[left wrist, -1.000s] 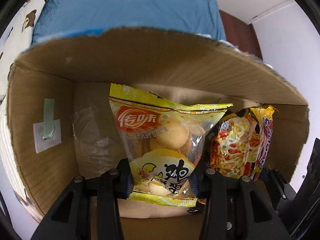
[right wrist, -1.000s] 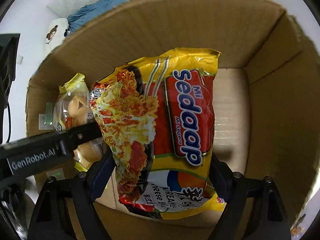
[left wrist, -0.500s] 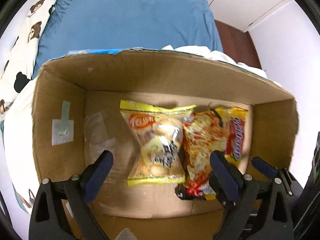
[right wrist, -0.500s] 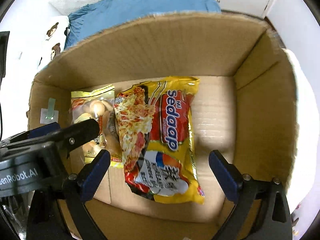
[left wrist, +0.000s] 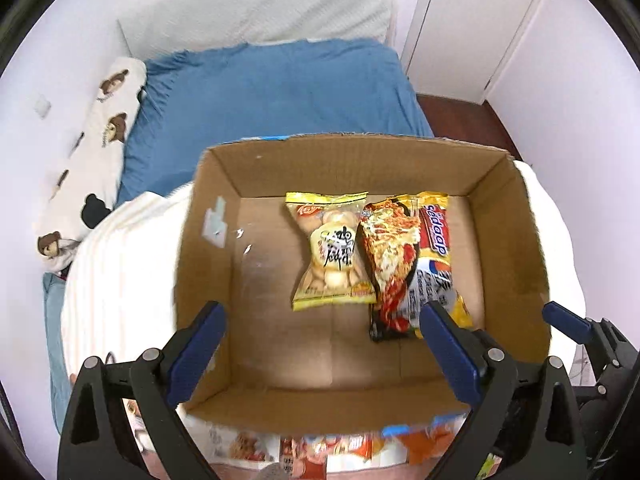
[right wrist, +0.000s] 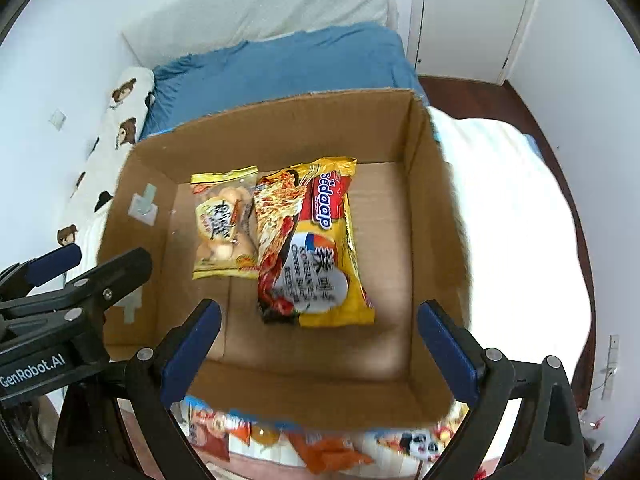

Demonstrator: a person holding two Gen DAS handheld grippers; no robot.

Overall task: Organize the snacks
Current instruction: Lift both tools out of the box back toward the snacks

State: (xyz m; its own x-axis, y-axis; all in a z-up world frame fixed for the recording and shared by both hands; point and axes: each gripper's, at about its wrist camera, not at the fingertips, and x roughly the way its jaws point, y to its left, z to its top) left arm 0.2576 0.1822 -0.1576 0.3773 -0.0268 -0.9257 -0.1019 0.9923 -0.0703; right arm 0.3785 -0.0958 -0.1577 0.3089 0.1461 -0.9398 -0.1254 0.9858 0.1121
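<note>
An open cardboard box (left wrist: 208,216) (right wrist: 436,216) sits on a white blanket. On its floor lie a yellow bag of small cakes (left wrist: 330,252) (right wrist: 224,224) and, touching its right side, a yellow and red Sedaap noodle packet (left wrist: 416,264) (right wrist: 312,240). My left gripper (left wrist: 320,332) is open and empty, high above the box's near edge. My right gripper (right wrist: 318,330) is open and empty, also above the near edge. The left gripper shows at the left of the right wrist view (right wrist: 72,280).
Several more snack packets (left wrist: 344,448) (right wrist: 320,448) lie below the box's near wall. A blue bed (left wrist: 272,92) and a bear-print pillow (left wrist: 92,152) are behind the box. A white door (left wrist: 472,20) and dark wood floor (right wrist: 532,128) are at the right.
Both grippers let go of their packets inside the box, opened wide, and pulled up and back. The cake bag and noodle packet now lie side by side on the box floor.
</note>
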